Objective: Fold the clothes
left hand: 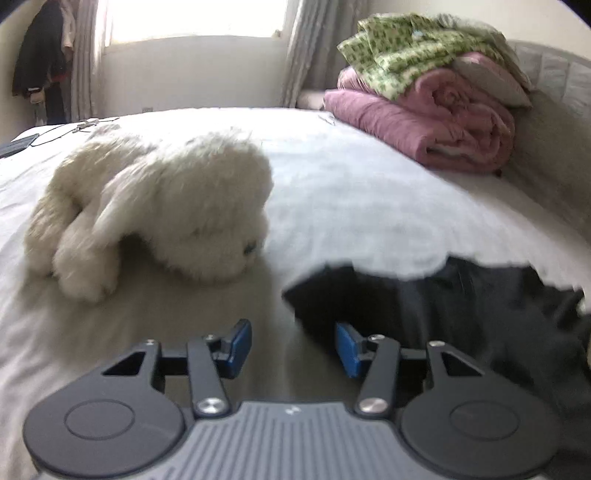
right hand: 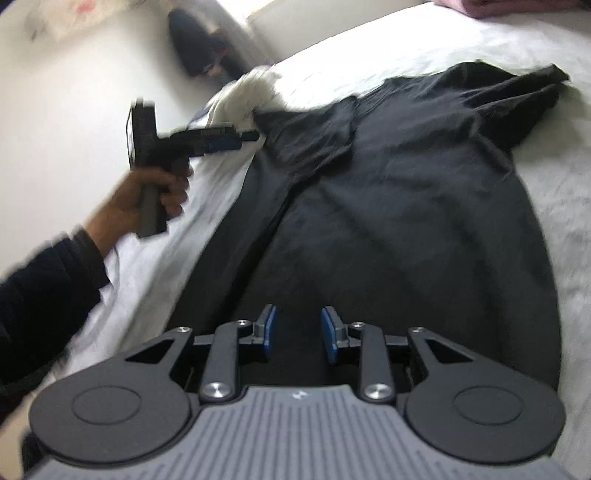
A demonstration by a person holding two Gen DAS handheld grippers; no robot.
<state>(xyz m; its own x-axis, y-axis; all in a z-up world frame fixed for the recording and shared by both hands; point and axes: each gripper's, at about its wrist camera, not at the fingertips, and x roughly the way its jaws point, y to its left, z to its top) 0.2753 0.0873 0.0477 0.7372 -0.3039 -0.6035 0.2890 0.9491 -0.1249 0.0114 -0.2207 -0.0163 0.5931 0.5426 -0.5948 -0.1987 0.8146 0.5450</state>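
**Both my grippers open above the black shirt**

My right gripper [right hand: 298, 334] has its blue pads [right hand: 267, 330] parted with a clear gap and nothing between them; it hangs over the bottom end of the black shirt [right hand: 388, 206]. My left gripper [left hand: 293, 349] is spread wider, also empty, by the shirt's near corner. In the right wrist view it [right hand: 243, 137] points at the shirt's left edge, by the sleeve, held by my left hand [right hand: 155, 199] in a dark sleeve [right hand: 48, 288].

The shirt lies spread on the bed [right hand: 424, 48], matte black cloth, soft and creased. A long fold runs down its left side, and the left sleeve is doubled in over the body. The far sleeve juts out to a point. Motion blur smears its edges, and the left wrist view shows only a dark corner [left hand: 443, 314].

Beyond the shirt's left edge sits a fluffy cream plush toy [left hand: 159, 210], blurred. Further behind the shirt, a rolled pink blanket [left hand: 436, 118] carries a green patterned cloth [left hand: 406, 48]. Dark clothes [left hand: 40, 59] hang beside the bright window [left hand: 195, 18], too dim to tell apart.
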